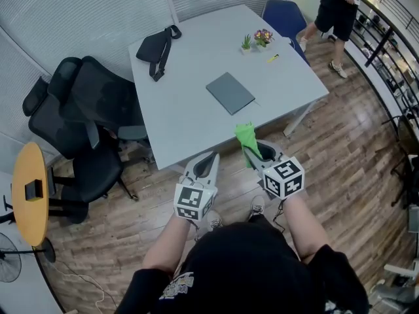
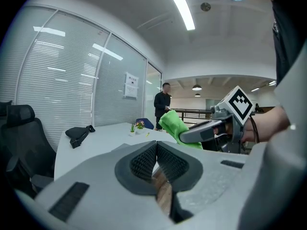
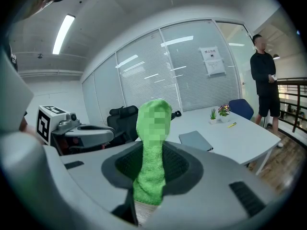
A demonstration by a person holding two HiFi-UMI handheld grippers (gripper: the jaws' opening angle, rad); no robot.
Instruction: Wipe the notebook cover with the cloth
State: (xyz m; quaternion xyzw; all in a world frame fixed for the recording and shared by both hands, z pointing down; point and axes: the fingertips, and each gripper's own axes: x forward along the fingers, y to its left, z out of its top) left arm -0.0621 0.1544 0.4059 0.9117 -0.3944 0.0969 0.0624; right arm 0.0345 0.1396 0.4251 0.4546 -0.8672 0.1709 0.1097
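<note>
A dark grey notebook [image 1: 230, 92] lies flat and closed in the middle of the pale grey table [image 1: 190, 123]; the right gripper view shows the notebook [image 3: 195, 139] too. My right gripper [image 1: 256, 151] is shut on a bright green cloth [image 1: 246, 137], which sticks up from between its jaws [image 3: 152, 128] over the table's near edge. My left gripper [image 1: 208, 164] is held beside it, also at the near edge, shut with nothing in it [image 2: 156, 152]. Both grippers are well short of the notebook.
A black bag [image 1: 157, 48] lies at the table's far left. Two small potted plants [image 1: 256, 40] and a yellow pen [image 1: 272, 58] sit at the far right. Black office chairs [image 1: 85, 103] stand to the left, a blue chair [image 1: 283, 15] behind. A person [image 1: 337, 12] stands far right.
</note>
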